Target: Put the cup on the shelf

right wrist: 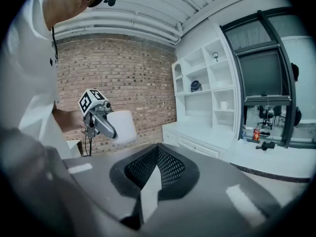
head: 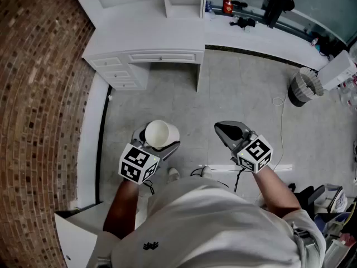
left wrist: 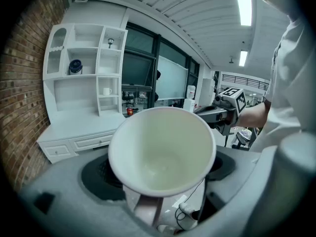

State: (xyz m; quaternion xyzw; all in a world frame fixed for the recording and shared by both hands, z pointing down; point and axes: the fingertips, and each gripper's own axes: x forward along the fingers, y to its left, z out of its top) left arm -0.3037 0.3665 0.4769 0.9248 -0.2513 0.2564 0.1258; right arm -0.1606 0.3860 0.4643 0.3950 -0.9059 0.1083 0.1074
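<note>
The left gripper [head: 158, 142] clamps its two wide-set jaws on the sides of a plain white, handleless, tapered cup [left wrist: 162, 152]. The cup's open mouth faces back toward the person, and its inside is bare. It is held in the air over the grey floor [head: 245, 88], well apart from the tall white shelf unit with drawers [left wrist: 84, 68] that stands against the red brick wall [head: 39, 94]. A small white mug [left wrist: 106, 91] sits in one of the shelf compartments. The right gripper [head: 226, 130] is level beside the left, with its jaws pressed together on nothing.
</note>
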